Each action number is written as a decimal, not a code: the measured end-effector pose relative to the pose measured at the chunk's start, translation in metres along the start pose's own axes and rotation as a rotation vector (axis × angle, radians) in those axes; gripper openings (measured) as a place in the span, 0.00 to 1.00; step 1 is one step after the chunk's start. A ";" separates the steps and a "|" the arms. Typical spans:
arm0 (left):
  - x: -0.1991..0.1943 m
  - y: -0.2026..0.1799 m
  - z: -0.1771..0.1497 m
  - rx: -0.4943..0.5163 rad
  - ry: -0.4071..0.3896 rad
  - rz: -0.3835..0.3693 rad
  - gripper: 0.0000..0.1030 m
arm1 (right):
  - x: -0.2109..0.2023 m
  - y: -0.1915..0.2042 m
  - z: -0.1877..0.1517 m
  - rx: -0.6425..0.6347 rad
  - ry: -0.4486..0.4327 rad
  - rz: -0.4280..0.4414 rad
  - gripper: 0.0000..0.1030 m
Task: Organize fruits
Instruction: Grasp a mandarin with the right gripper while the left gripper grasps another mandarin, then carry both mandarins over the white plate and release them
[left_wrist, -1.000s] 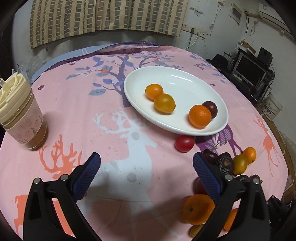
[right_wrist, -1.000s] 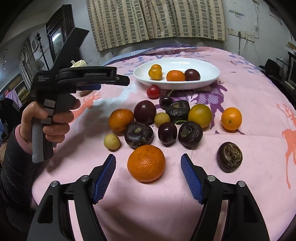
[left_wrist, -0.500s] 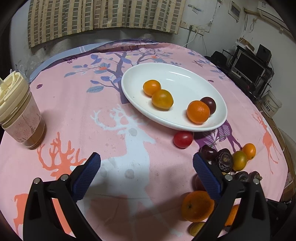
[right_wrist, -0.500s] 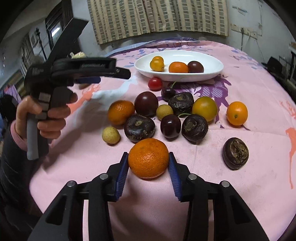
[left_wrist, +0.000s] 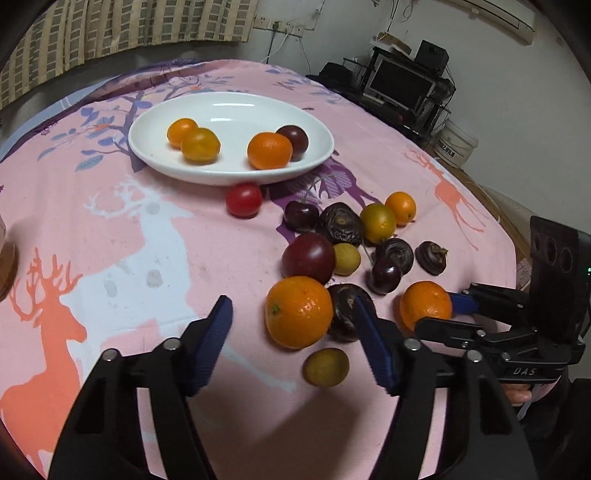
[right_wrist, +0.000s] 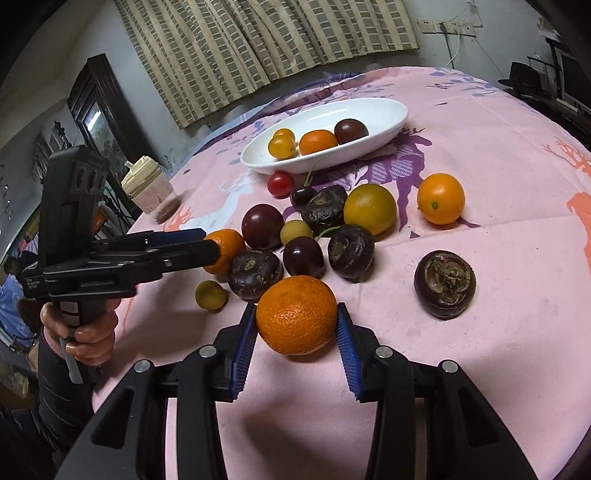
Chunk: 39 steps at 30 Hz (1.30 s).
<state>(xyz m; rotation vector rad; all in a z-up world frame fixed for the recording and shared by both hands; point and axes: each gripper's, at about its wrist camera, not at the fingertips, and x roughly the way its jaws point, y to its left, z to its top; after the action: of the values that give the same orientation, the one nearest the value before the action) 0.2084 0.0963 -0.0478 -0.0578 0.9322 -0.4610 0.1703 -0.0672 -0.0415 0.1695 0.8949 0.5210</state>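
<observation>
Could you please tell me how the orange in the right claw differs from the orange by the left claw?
The right claw has its pads pressed on both sides of the near orange; the other orange sits between the pads of the left claw, which have just been closing but are not yet touching it. The other orange lies against dark fruit; the near orange sits apart. Both rest on the pink cloth.
</observation>
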 end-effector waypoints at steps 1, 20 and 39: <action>0.001 0.001 0.000 -0.003 0.004 -0.003 0.60 | 0.000 0.000 0.000 -0.001 0.001 0.000 0.41; 0.009 0.004 -0.002 -0.032 0.032 -0.054 0.38 | -0.006 -0.002 -0.001 -0.007 -0.021 0.049 0.41; 0.056 0.035 0.169 -0.188 -0.130 0.241 0.38 | 0.077 -0.047 0.198 0.047 -0.158 -0.164 0.41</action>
<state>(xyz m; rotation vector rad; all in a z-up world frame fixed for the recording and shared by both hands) 0.3814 0.0802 0.0031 -0.1432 0.8398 -0.1443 0.3813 -0.0551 0.0115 0.1757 0.7595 0.3298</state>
